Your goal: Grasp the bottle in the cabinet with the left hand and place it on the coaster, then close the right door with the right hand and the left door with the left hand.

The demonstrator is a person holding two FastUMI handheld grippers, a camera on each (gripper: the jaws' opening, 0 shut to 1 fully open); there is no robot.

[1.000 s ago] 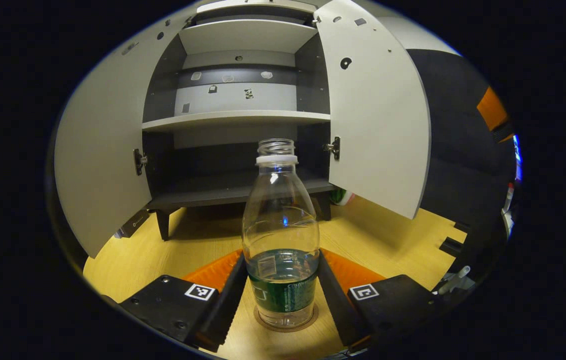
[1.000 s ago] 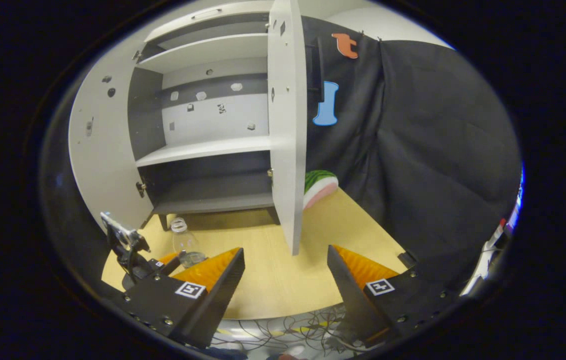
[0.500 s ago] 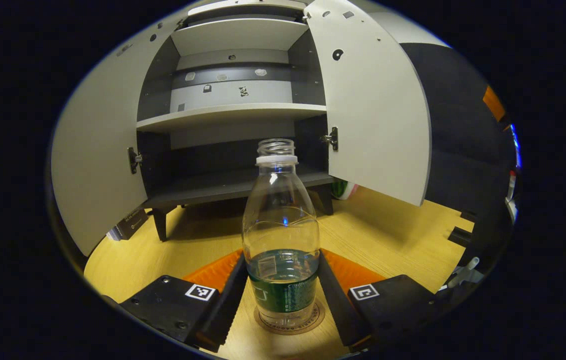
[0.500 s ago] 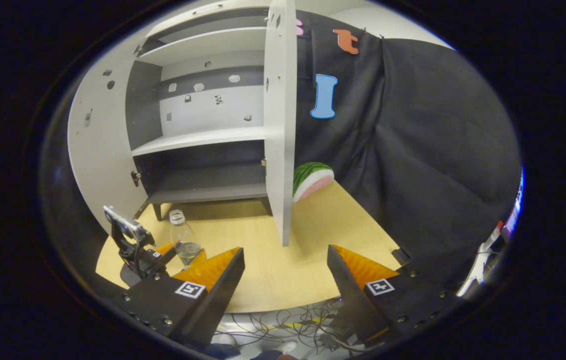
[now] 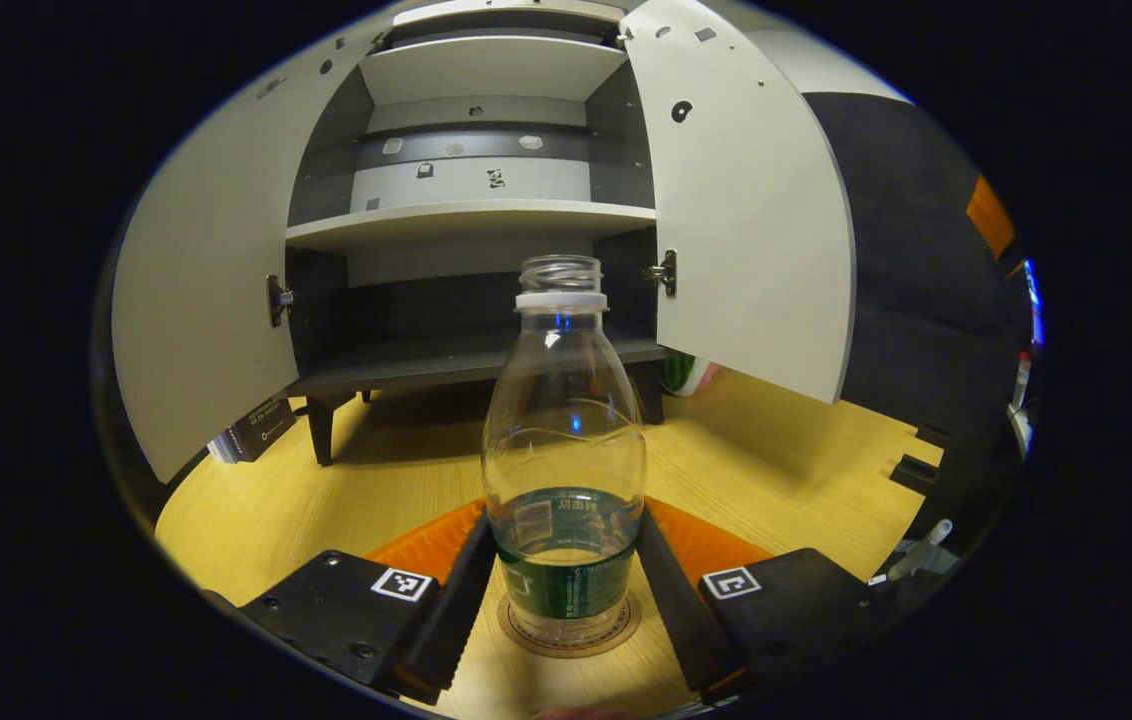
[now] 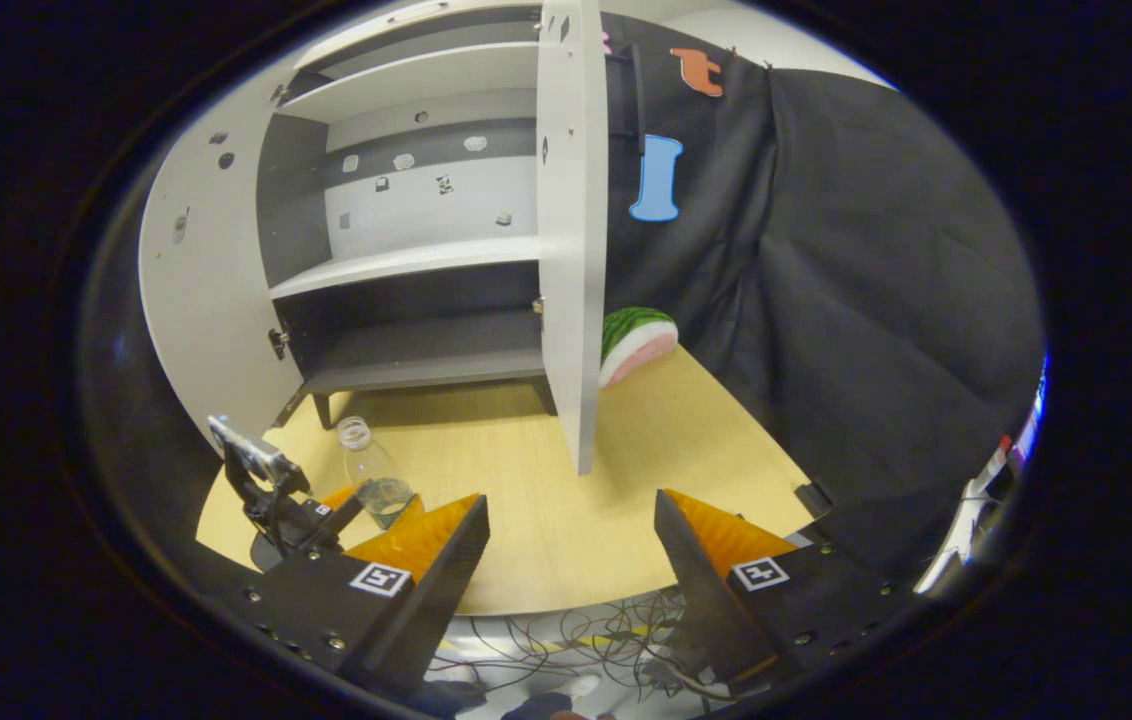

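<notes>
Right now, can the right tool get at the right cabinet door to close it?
Probably yes: the right tool is open and empty, the right door stands ajar straight ahead, and bare tabletop lies between.

Low over the pale wooden worktop (image 5: 306, 500), our left gripper view faces the open grey-and-white cabinet (image 5: 471, 215) closely; our right gripper view faces it (image 6: 406, 260) from farther back and rightward.

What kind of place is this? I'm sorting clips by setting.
Likely a staged recording booth, not a home: an open cabinet with bare shelves on a wooden table, black cloth as backdrop, loose cables below.
</notes>
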